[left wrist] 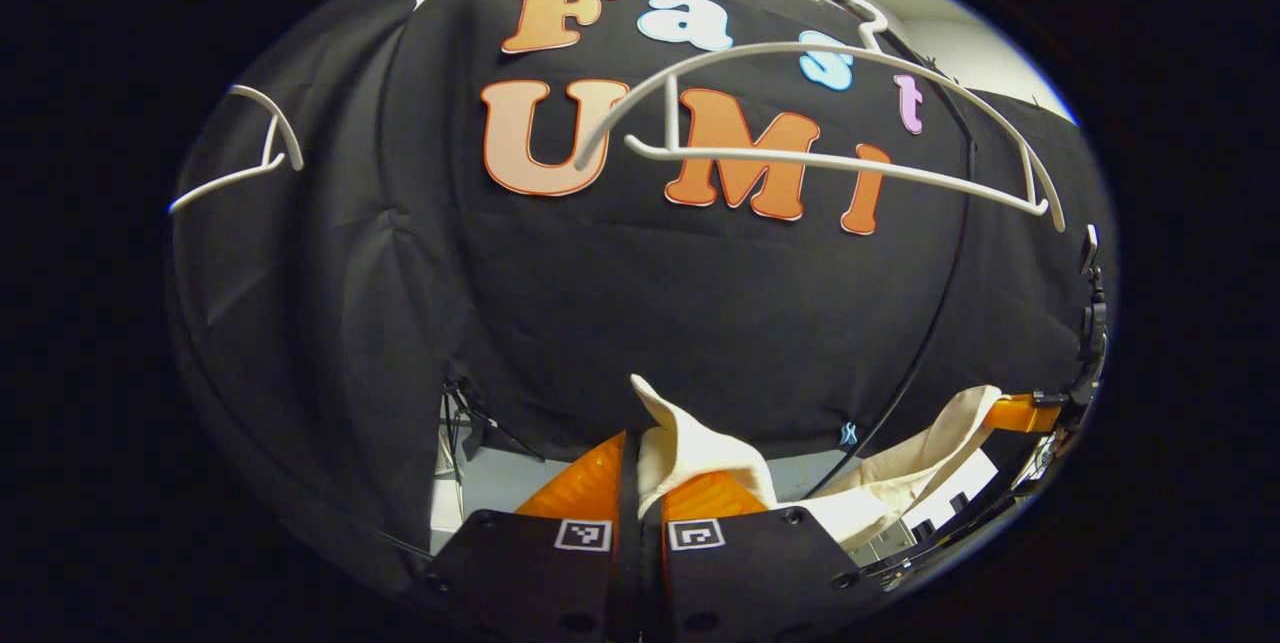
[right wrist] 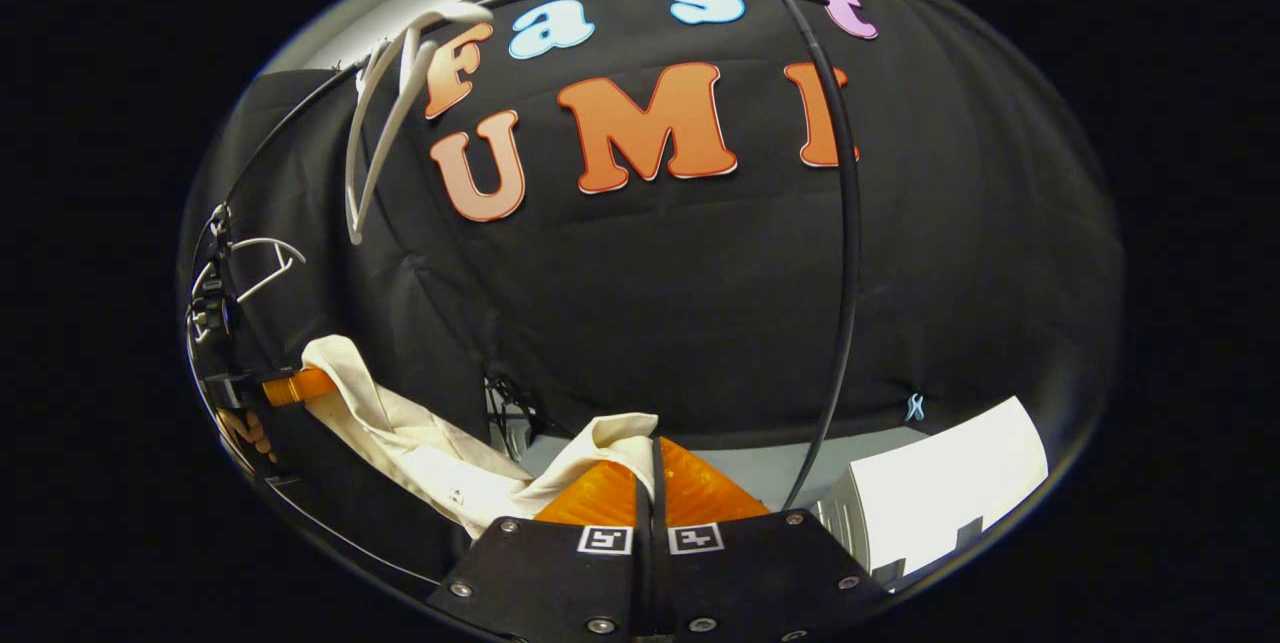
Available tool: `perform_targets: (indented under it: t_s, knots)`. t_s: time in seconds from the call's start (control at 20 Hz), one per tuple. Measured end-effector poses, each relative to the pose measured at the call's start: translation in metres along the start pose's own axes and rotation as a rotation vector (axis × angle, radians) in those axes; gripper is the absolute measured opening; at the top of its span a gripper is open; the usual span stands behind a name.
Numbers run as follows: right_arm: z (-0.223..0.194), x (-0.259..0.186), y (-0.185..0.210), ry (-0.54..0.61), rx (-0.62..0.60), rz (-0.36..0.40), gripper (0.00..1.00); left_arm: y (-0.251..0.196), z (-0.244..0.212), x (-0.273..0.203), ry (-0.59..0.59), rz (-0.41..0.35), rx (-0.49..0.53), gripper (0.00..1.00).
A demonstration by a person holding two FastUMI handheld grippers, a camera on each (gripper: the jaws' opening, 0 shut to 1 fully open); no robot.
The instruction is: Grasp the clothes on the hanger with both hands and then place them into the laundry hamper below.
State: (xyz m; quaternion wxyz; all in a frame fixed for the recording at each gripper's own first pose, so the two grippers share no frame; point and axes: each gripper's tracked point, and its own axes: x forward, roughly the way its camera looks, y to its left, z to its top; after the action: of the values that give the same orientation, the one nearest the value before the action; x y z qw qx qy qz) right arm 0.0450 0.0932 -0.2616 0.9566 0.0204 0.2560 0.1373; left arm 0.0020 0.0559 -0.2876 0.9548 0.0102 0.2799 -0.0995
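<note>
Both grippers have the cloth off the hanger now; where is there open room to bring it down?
Open below the bare hanger, in front of the black wall. Crowded low right: the rack pole and white hamper. The cream garment spans left gripper to right gripper.

Right tool (right wrist: 648, 468) pinches cream garment (right wrist: 440, 448) below white hanger (right wrist: 385, 113)

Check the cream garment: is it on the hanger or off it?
Off. The white hanger hangs bare on the rail, while the cream garment stretches below it between the left claw and right claw, each pinching an end.
</note>
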Motion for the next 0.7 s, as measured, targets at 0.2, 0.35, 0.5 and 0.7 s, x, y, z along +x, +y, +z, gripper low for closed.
perform_targets:
  t_s: [0.2, 0.35, 0.5, 0.7]
  knots:
    - [-0.043, 0.0, -0.001, 0.061, 0.005, 0.003, 0.0, -0.025, -0.043, -0.002, 0.073, -0.032, -0.002, 0.07]
    - [-0.072, 0.01, -0.008, 0.105, -0.003, -0.011, 0.0, -0.04, -0.065, 0.007, 0.127, -0.054, -0.011, 0.07]
    - [-0.101, 0.012, -0.015, 0.156, 0.001, -0.021, 0.0, -0.058, -0.093, 0.005, 0.176, -0.075, -0.014, 0.07]
    - [-0.141, 0.019, -0.025, 0.226, 0.006, -0.036, 0.0, -0.075, -0.122, 0.014, 0.246, -0.102, -0.032, 0.07]
